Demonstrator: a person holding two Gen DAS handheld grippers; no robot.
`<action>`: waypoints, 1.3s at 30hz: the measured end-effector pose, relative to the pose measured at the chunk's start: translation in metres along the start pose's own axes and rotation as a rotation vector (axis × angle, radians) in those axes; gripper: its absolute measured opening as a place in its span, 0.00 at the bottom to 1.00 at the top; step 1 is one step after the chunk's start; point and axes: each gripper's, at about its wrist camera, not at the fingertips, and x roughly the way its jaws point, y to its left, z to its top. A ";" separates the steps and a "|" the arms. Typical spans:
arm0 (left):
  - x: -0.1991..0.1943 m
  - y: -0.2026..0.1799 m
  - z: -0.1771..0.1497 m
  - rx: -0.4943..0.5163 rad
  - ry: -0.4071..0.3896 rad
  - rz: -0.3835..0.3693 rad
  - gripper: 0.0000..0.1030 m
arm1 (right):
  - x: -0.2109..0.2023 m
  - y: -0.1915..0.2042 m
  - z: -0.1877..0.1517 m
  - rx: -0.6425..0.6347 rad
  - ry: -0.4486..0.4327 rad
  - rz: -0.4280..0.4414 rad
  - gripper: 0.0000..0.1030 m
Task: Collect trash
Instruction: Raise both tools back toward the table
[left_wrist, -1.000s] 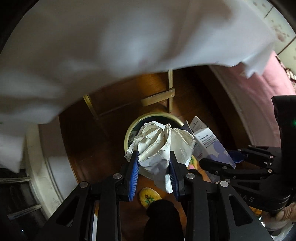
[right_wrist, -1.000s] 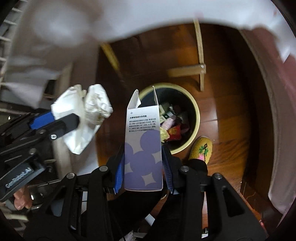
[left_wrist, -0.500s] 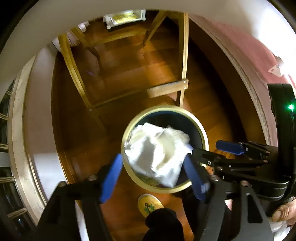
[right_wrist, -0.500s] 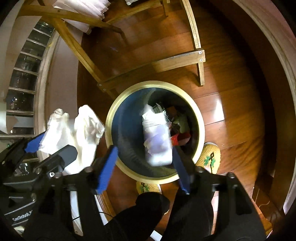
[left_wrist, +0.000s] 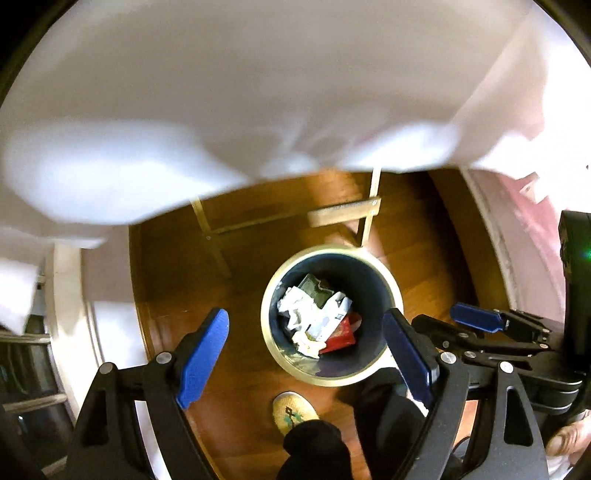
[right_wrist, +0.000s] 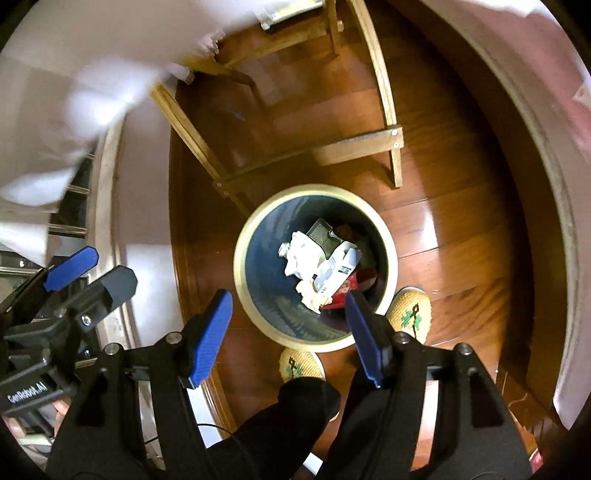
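Both pieces of trash have dropped since a second ago: the crumpled paper (left_wrist: 295, 308) and the white-and-purple carton (right_wrist: 338, 269) now lie inside the round trash bin (right_wrist: 255, 314) on the wooden floor (right_wrist: 461, 236), and the left gripper (left_wrist: 306, 350) and right gripper (right_wrist: 286, 332) hang above it with jaws spread wide, holding nothing. Only the right wrist view shows both yellow slippers (right_wrist: 408, 314) and the left tool's "GenRobot.AI" marking; the carton's print is too small to read.
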 end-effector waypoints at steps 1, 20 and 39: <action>-0.015 -0.001 0.001 0.000 -0.010 -0.004 0.84 | -0.015 0.005 0.000 0.000 -0.010 -0.003 0.59; -0.340 0.004 0.039 0.013 -0.377 -0.007 0.84 | -0.295 0.106 -0.001 -0.118 -0.310 -0.013 0.59; -0.467 0.033 0.106 0.019 -0.555 0.039 0.85 | -0.433 0.210 0.059 -0.284 -0.581 0.020 0.59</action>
